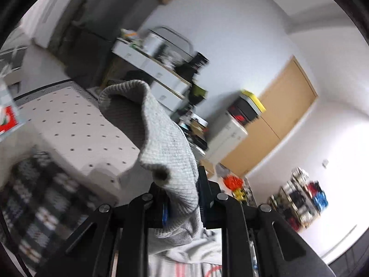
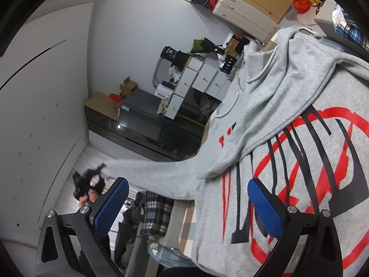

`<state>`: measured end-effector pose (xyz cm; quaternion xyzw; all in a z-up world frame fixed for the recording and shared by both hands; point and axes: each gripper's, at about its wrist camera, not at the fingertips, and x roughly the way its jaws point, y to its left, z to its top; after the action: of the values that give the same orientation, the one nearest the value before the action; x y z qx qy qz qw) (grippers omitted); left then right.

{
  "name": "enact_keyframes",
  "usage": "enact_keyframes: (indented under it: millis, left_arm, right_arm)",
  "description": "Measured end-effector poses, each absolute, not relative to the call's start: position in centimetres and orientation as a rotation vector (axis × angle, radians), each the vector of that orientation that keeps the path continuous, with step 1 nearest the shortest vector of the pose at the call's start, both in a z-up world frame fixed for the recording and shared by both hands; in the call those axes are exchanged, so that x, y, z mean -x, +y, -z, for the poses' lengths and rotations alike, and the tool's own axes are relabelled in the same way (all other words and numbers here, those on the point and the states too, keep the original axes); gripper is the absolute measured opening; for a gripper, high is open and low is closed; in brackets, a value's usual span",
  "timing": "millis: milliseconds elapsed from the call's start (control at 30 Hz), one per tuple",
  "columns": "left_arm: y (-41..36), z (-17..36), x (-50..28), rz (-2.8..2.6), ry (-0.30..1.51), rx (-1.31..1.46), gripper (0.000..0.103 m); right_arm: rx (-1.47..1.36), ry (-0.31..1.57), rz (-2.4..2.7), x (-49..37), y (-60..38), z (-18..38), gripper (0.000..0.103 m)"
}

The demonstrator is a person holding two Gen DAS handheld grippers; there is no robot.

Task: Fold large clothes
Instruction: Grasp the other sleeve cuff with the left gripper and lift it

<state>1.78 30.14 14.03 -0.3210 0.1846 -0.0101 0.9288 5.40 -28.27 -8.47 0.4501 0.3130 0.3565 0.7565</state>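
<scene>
Pinched between my left fingers (image 1: 182,198), the hoodie (image 2: 288,138) cuff (image 1: 147,124) feels soft, limp; right fingers (image 2: 188,204) gape wide, unladen.

Both wrist views tilted, close on grey hoodie (image 2: 288,97), shared cluttered wall shelving (image 1: 159,69)

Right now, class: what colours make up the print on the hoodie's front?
Red and black on the grey hoodie, clearest in the right wrist view.

My left gripper (image 1: 182,198) clamped the hoodie's cuff (image 1: 147,124); my right gripper (image 2: 189,205), jaws apart, hovered over the hoodie (image 2: 288,138).
</scene>
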Motion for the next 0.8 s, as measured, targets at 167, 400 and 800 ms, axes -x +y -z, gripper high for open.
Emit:
enact_keyframes:
  millis: [167, 400, 800]
  left_arm:
    - [23.1, -14.8, -5.7, 0.136, 0.443, 0.572, 0.014]
    - [11.3, -11.7, -11.1, 0.326, 0.573, 0.505, 0.014]
    - [-3.5, -2.6, -17.0, 0.529, 0.864, 0.517, 0.013]
  right_arm:
    - [-0.901, 0.675, -0.649, -5.2, -29.4, 7.9, 0.103]
    - [-0.745, 0.666, -0.387, -5.3, -31.8, 7.4, 0.103]
    - [-0.809, 0.654, -0.208, -5.5, -37.2, 8.2, 0.103]
